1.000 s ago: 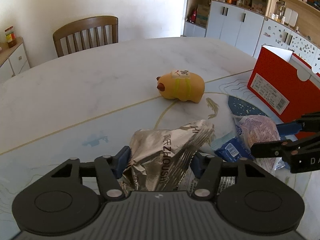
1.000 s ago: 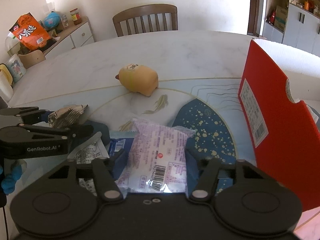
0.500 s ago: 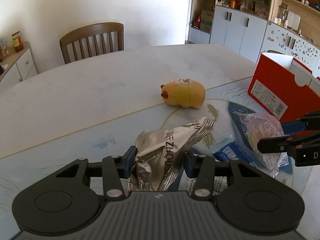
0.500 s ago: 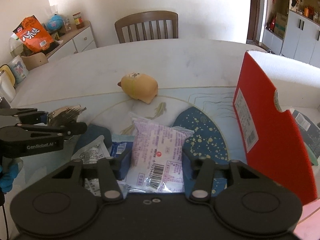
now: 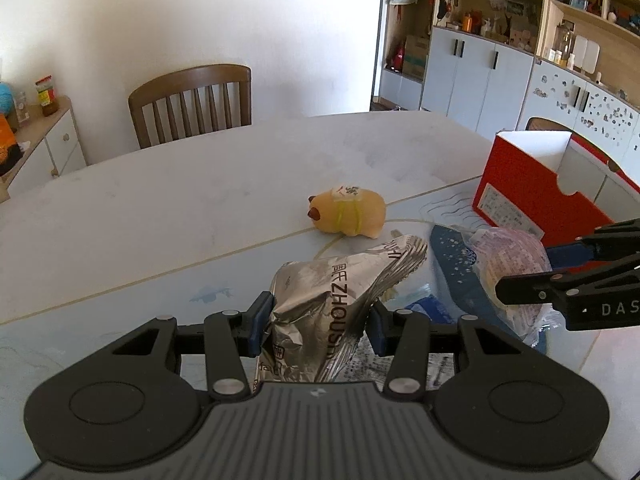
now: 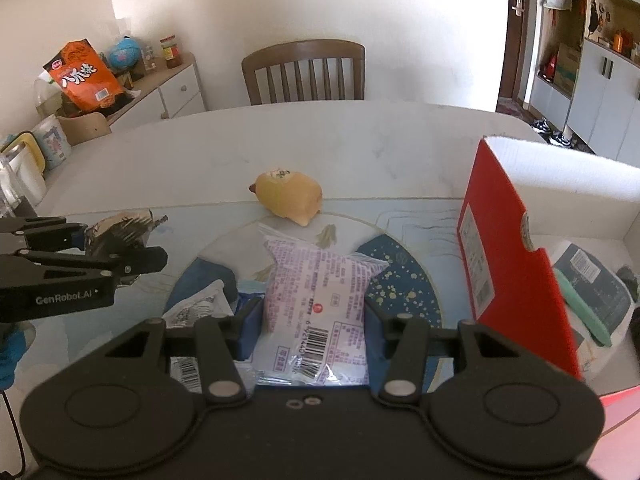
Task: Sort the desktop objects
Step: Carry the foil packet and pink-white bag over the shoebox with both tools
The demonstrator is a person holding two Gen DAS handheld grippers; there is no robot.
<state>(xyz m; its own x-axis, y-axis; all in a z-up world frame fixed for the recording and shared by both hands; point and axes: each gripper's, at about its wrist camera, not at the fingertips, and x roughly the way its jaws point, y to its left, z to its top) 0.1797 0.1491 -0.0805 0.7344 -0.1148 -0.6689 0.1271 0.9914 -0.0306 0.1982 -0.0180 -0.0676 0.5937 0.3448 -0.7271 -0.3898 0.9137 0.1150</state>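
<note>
Left wrist: fingers (image 5: 262, 322) pinch silver packet (image 5: 336, 304).

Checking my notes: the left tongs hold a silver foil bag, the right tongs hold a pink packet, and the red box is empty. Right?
Not quite: the red box already holds packets, as the right wrist view shows. The left tongs do grip the foil bag, the right tongs the pink packet.

table (image 6: 360, 140) | on it: yellow pig toy (image 6: 290, 197), red box (image 6: 516, 264), loose packets (image 6: 200, 304)
</note>
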